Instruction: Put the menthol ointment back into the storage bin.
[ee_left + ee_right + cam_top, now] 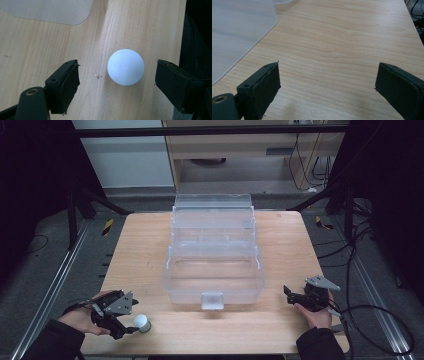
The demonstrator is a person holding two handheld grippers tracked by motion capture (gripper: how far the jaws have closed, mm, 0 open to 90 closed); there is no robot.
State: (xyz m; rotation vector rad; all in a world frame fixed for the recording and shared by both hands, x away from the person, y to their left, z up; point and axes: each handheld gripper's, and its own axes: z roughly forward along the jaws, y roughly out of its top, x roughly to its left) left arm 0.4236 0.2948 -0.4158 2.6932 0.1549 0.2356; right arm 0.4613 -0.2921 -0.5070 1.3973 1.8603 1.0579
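White ball [126, 66] on the wooden desk [140, 250] near its front edge, between the spread fingers [65, 85] of the left gripper [131, 326] (untouched by either), clear plastic box [214, 265] open at centre, right gripper [291, 296] with fingers spread over bare wood.
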